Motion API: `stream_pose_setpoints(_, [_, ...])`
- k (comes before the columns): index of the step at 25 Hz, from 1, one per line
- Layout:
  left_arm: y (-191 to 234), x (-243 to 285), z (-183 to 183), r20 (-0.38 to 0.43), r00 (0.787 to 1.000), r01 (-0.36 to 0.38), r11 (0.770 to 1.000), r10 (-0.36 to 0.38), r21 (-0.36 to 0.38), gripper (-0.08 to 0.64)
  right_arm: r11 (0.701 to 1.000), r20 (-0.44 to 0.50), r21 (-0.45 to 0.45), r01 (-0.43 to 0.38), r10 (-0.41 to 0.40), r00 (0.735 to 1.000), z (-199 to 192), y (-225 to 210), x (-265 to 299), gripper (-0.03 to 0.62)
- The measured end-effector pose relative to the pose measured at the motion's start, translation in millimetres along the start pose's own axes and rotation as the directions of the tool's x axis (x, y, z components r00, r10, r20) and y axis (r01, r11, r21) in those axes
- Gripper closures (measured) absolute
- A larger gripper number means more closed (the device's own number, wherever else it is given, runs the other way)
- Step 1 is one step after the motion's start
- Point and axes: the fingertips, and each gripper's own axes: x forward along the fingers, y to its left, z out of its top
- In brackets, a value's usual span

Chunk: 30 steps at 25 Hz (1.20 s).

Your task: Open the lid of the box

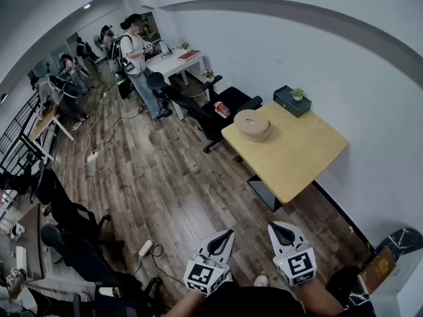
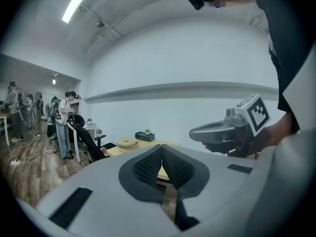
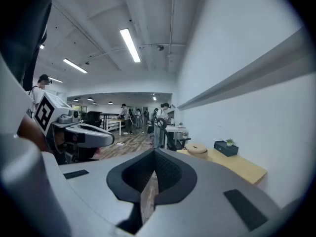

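A round light-wood box with its lid on sits at the far end of the wooden table. It also shows small in the left gripper view and the right gripper view. Both grippers are held low near my body, far from the table, over the floor. The left gripper has its jaws together with nothing between them. The right gripper is likewise shut and empty. Each gripper appears side-on in the other's view.
A dark box with a small plant stands at the table's far corner by the wall. Black office chairs crowd the table's far end. Cables and a power strip lie on the wood floor. People stand at the room's far side.
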Motion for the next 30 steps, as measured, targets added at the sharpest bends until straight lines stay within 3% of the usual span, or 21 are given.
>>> stream_pose_setpoints(6, [13,14,16,0.052,0.999,-0.017,1.0,0.016,0.009,0.541,0.999,0.059,0.036,0.004,-0.006,0.998,-1,-11,16,0.574])
stream_pose_setpoints(13, [27,5,24,0.067,0.998,-0.002,1.0,0.0,0.021,0.541,0.999,0.069,0.038,-0.006,0.004,0.998,8,9,28,0.574])
stream_pose_setpoints(17, [34,0,22,0.086,0.996,0.039,0.999,-0.039,0.002,0.541,0.998,0.082,0.066,-0.009,0.004,0.997,10,14,39,0.572])
stream_pose_setpoints(24, [67,-12,25,0.102,0.992,0.074,0.997,-0.073,-0.008,0.541,0.999,0.137,0.045,0.023,-0.029,0.99,27,31,61,0.571])
stream_pose_setpoints(30, [114,-20,27,0.112,0.992,0.059,0.998,-0.059,0.003,0.541,1.0,0.181,-0.014,0.0,0.003,0.984,50,53,96,0.549])
